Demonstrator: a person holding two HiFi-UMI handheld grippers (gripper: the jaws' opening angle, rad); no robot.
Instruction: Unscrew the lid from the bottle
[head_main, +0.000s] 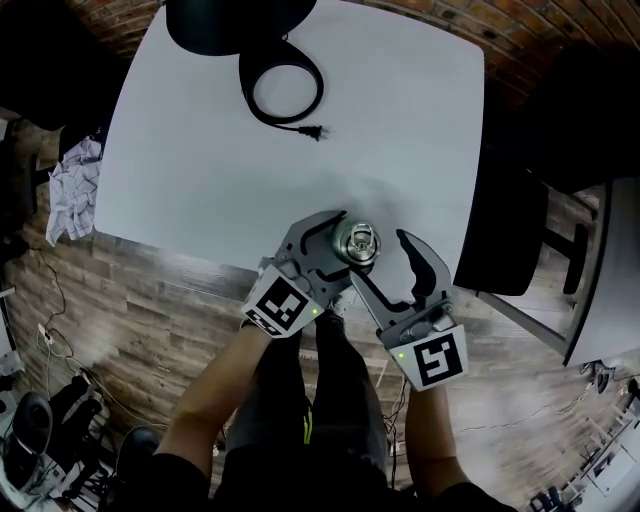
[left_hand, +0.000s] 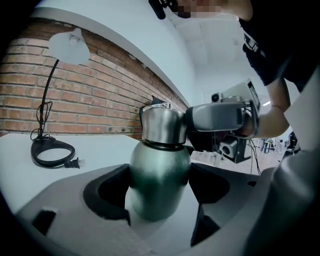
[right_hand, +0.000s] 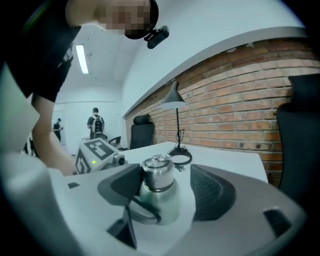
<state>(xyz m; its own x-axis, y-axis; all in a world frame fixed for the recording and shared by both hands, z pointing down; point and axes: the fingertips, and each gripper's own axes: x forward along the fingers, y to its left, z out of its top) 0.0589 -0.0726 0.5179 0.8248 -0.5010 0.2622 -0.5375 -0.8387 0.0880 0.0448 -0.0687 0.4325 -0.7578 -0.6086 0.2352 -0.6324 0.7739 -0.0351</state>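
Note:
A metal bottle stands upright near the front edge of the white table. My left gripper is shut on its green-grey body, with both dark pads pressed against its sides. The shiny steel lid sits on the bottle's neck, with a small ring on top. Around the lid stands my right gripper, open: its left pad is at the lid's side, and a clear gap separates the right pad from the lid. In the left gripper view one jaw of the right gripper reaches in beside the lid.
A desk lamp with a black ring base and coiled cord stands at the table's far side. A black chair is at the table's right. Crumpled paper lies on the wooden floor at the left. Brick wall behind.

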